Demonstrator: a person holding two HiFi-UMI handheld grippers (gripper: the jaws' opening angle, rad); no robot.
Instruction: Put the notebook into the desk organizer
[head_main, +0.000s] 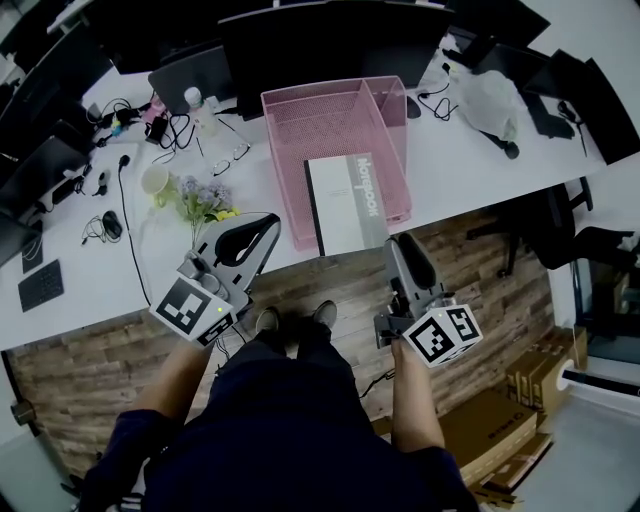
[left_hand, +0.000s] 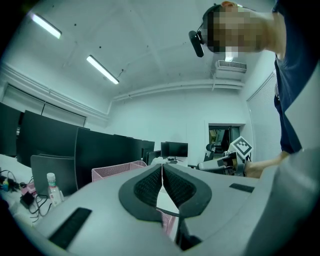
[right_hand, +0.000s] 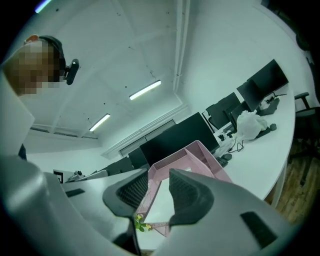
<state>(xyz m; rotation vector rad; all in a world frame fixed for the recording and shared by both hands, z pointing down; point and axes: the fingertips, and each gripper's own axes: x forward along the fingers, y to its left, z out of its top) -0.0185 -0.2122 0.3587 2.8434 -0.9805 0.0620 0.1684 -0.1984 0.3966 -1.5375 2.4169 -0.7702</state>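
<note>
A grey notebook (head_main: 345, 205) lies flat in the right half of the pink mesh desk organizer (head_main: 290, 110) on the white desk, its near end reaching past the tray's front toward the desk edge. My left gripper (head_main: 270, 223) hovers at the desk edge just left of the tray, shut with nothing in it; its pads meet in the left gripper view (left_hand: 162, 167), the pink organizer (left_hand: 112, 170) beyond. My right gripper (head_main: 398, 244) hangs just off the desk edge beside the notebook's near right corner. Its jaws (right_hand: 159, 177) stand apart, empty, the organizer (right_hand: 197, 152) ahead.
Dark monitors line the back of the desk (head_main: 470, 180). Left of the tray stand a water bottle (head_main: 197, 104), a cup (head_main: 155, 180), a small bunch of flowers (head_main: 205, 200) and cables. A white bag (head_main: 492, 100) lies at right. An office chair (head_main: 560, 235) and cardboard boxes (head_main: 500, 425) stand on the floor.
</note>
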